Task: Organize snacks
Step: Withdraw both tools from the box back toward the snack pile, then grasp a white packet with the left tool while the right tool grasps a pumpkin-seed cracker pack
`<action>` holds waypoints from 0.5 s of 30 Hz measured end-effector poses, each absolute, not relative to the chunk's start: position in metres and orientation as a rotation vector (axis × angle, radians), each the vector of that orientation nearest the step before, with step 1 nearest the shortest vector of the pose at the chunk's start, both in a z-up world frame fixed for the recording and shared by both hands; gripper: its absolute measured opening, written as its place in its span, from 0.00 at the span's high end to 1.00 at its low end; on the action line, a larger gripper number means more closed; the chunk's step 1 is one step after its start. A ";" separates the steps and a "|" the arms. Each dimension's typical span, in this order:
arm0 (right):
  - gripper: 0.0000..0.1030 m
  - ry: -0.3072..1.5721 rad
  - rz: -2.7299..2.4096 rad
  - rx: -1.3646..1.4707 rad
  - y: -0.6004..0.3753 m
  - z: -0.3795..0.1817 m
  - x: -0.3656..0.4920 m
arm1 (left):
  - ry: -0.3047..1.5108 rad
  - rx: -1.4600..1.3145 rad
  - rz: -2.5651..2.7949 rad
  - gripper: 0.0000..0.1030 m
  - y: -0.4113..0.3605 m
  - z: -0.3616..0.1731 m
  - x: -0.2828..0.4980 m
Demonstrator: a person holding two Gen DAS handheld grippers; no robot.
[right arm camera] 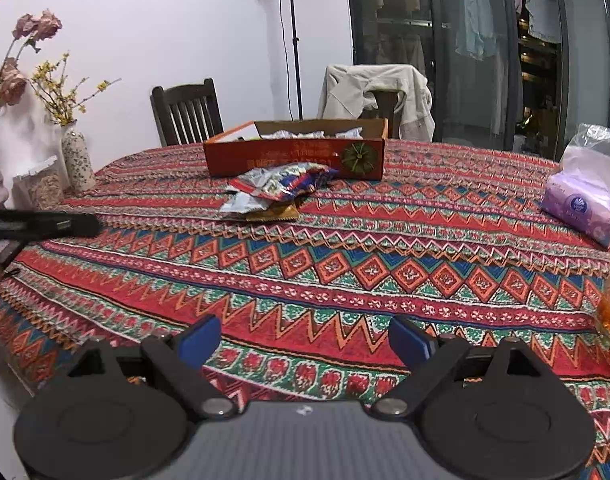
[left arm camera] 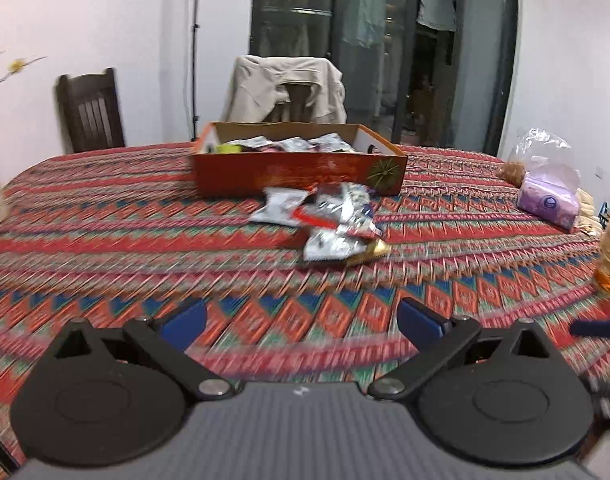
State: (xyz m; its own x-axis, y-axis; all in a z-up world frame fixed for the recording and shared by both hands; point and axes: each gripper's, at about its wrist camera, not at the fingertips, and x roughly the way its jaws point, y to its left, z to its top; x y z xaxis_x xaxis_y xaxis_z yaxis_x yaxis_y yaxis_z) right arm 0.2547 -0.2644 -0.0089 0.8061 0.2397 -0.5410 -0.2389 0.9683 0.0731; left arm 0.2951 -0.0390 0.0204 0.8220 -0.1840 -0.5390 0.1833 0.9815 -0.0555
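Both claws, left claw [left arm camera: 301,318] and right claw [right arm camera: 303,338], are spread and empty; loose snack packets [right arm camera: 275,190] lie ahead, needing a reach forward toward the box [right arm camera: 295,156].

A loose heap of snack packets [right arm camera: 275,192], silvery, red and blue with a golden-brown one lowest, is lying on the patterned desk [right arm camera: 385,264] just before an open orange cardboard box [right arm camera: 297,156] that is holding more packets.

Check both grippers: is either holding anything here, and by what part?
Nothing is held. The left gripper and right gripper are both open over the tablecloth; the loose snack packets lie untouched by the box.
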 end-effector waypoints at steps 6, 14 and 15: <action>0.12 0.609 0.238 -0.001 -0.272 -0.020 0.278 | 0.630 0.050 -0.184 0.00 -0.074 -0.009 0.386; 0.12 0.643 0.234 0.030 -0.280 -0.030 0.318 | 0.671 0.024 -0.229 0.25 -0.083 -0.027 0.438; 0.12 0.651 0.239 0.036 -0.280 -0.032 0.325 | 0.675 0.028 -0.244 0.29 -0.082 -0.029 0.440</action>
State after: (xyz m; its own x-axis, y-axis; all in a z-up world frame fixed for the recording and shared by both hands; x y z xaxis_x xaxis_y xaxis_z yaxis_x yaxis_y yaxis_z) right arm 0.3248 -0.2795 -0.0317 0.7694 0.2311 -0.5955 -0.2089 0.9720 0.1073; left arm 0.4396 -0.0818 -0.0290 0.7531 -0.2148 -0.6219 0.2328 0.9710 -0.0534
